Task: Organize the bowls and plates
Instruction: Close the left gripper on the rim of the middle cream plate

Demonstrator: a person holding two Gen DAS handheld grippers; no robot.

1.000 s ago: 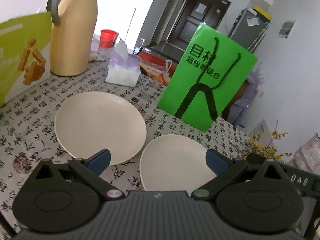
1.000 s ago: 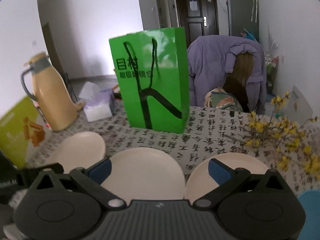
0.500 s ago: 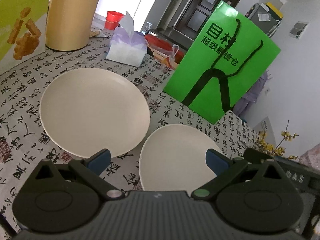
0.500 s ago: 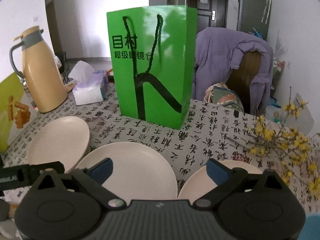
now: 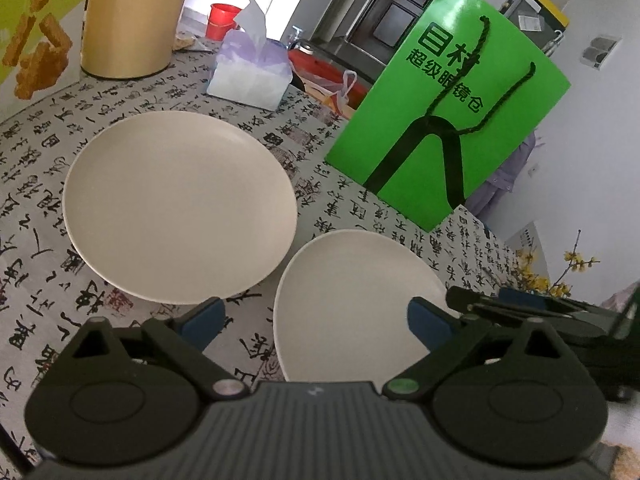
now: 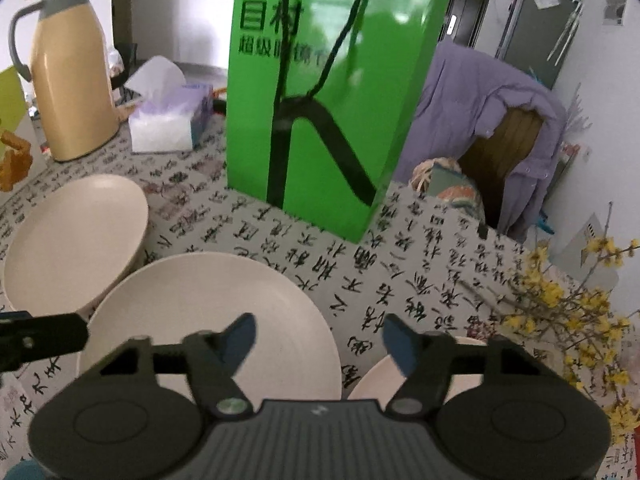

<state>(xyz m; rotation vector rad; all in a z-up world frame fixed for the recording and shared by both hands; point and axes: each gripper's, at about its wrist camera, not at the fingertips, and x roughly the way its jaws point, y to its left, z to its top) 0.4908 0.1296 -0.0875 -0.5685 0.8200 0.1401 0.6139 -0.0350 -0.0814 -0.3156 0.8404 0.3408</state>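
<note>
Right wrist view: the right hand-held gripper (image 6: 318, 338) tilts steeply down over the surface (image 6: 400, 264); its jaws are closing, about half apart, with nothing pressed between the blue pads (image 6: 400, 344); only the near right edge of the middle plate (image 6: 208, 320) lies below them.
Left wrist view: the left hand-held gripper (image 5: 316, 316) also angles down, its jaws wide and just starting to close, empty, straddling the near rim of the middle plate (image 5: 356, 300).
Landmark: the green paper bag (image 6: 332, 92) stands upright behind the plates.
Middle plate: in front of the bag, flat on the surface.
Left plate (image 6: 76, 236): to the bag's left and nearer; its edge just beside the middle plate, possibly touching.
Right plate (image 6: 384, 376): in front and to the right of the bag, mostly hidden behind the gripper body.
Handling, judged: shallow, cream, matte, rigid; probably light to moderate; breakable if ceramic, and smooth enough to slip.
Where to hold, judged: the thin raised rim at the near edge, one pad under and one over.
Risk, judged: a flat plate gives little lip; tilting may make it slide out.
</note>
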